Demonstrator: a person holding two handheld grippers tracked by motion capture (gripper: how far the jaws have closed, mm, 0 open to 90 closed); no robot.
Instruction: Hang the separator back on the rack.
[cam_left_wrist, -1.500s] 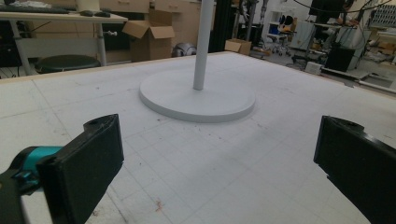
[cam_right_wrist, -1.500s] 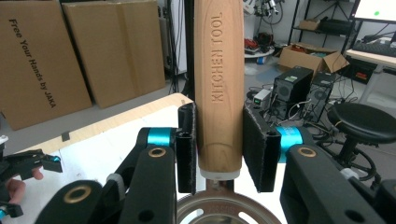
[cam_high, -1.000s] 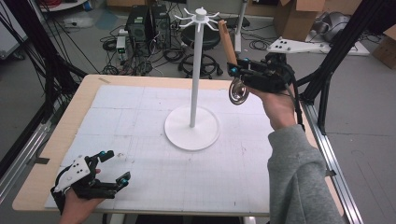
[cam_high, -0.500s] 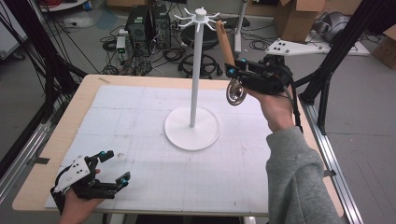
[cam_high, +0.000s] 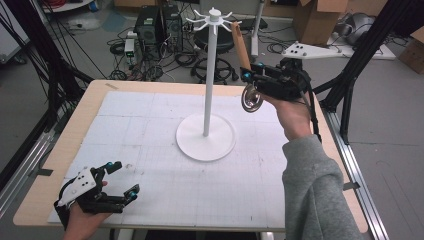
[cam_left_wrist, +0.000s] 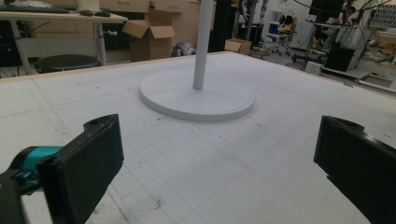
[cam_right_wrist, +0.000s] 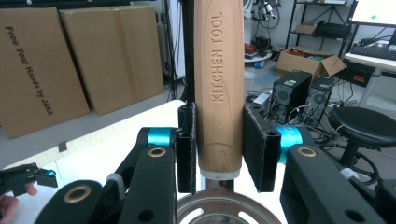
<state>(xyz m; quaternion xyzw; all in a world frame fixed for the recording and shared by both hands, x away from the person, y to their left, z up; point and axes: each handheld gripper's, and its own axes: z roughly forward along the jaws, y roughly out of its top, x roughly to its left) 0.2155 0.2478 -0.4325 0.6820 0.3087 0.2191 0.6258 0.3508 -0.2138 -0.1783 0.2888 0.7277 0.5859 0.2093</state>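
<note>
right claw clenched on tool, handle up, upper right of frame | has edged left toward stand hooks, likely hanging it | left claw released, idle, lower left on counter

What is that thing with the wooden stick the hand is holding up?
Find the tall white stand in the middle of the table. Beside its pole, the right gripper holds a kitchen tool upright, fingers clamped on its handle. Nothing else has "KITCHEN TOOL" stamped in wood above a round metal head.
</note>
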